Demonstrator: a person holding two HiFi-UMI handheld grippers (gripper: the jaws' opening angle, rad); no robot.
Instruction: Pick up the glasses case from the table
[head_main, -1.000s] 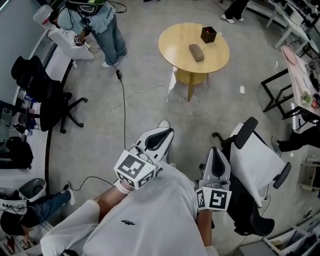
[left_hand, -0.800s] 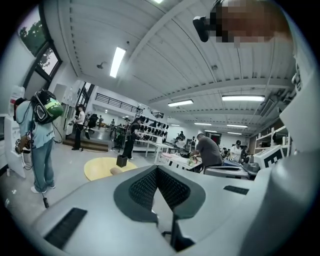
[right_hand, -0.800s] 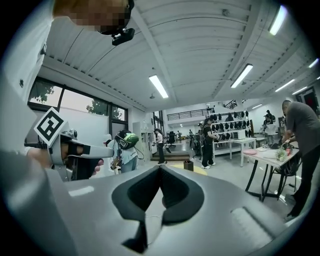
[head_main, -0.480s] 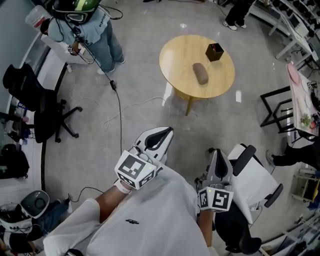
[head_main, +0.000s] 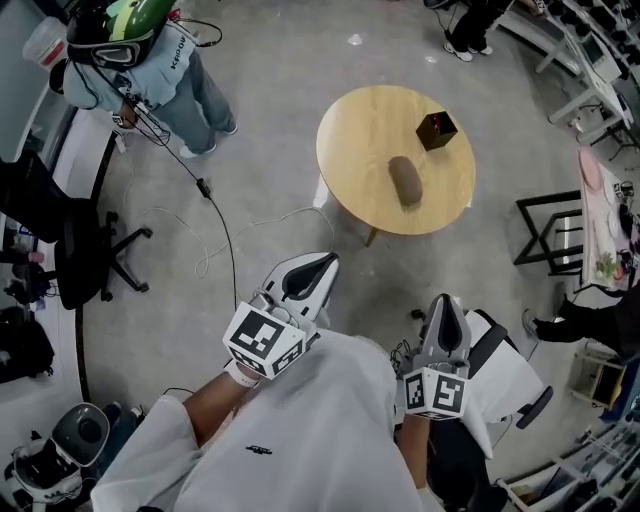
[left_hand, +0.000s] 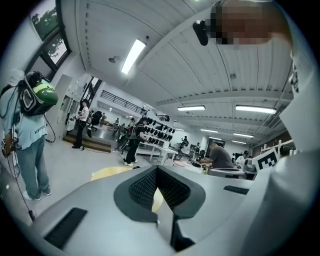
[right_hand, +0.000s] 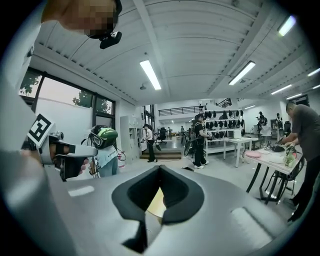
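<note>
1. The glasses case (head_main: 405, 181) lies near the middle of the round surface (head_main: 355, 130), apart from a black box (head_main: 437, 130) at the far right edge.
2. Our left claw (head_main: 318, 266) and right claw (head_main: 445, 310) are both closed and empty, well short of the surface.
3. In both gripper views the closed jaws hide the case; we see only a yellow sliver of the surface.

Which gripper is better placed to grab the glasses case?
Right, marginally. The glasses case lies on the round table almost straight ahead of the right gripper; the left gripper would have to angle across. Both are shut, empty and well short of the table.
</note>
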